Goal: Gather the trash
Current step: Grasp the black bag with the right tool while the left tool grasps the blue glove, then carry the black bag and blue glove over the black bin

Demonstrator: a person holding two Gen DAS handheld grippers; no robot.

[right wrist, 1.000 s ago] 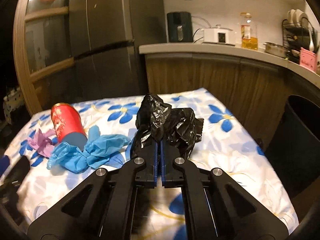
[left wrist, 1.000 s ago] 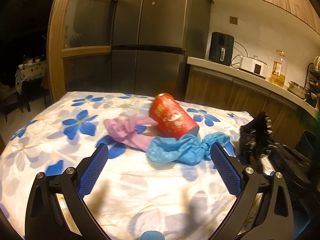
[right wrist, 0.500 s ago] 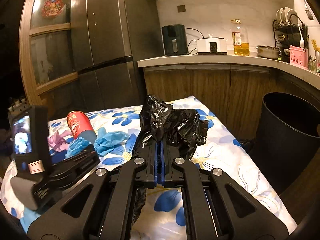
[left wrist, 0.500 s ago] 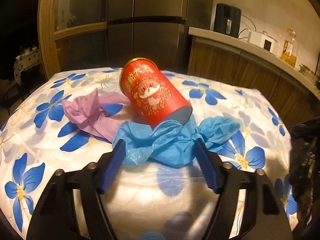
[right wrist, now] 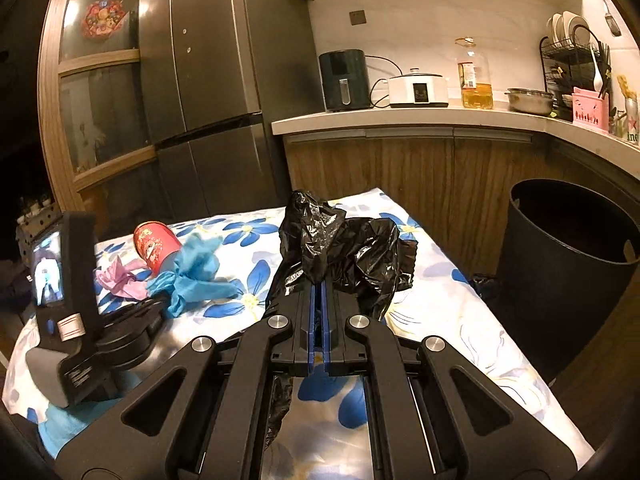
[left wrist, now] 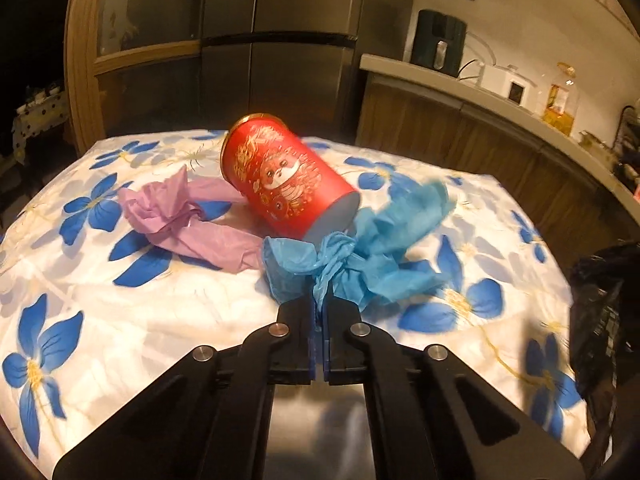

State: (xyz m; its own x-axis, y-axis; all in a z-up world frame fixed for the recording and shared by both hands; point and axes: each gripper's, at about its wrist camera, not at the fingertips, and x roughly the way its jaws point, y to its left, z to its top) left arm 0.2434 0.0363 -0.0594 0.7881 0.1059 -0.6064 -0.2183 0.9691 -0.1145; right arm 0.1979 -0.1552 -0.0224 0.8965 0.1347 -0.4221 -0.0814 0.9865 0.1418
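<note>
Closing since before, left tool (left wrist: 319,307) now pinches blue glove (left wrist: 360,264); right tool (right wrist: 319,288) grips black bag (right wrist: 348,248).

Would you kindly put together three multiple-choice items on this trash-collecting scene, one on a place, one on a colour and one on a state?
1. Where does the black bin stand?
A. On the flowered table
B. On the floor beside the table, on the counter side
C. On the counter

2. What colour is the crumpled wad lying left of the red can in the left wrist view?
A. Pink
B. Green
C. White

3. How is the left gripper?
A. Wide open above the can
B. Shut on nothing
C. Shut on the blue wad

Answers:
1 B: the bin shows below the tabletop edge, in front of the wooden cabinets.
2 A: the pink wad lies on the cloth beside the can.
3 C: its jaws have just closed, with blue material pinched between the pads.
</note>
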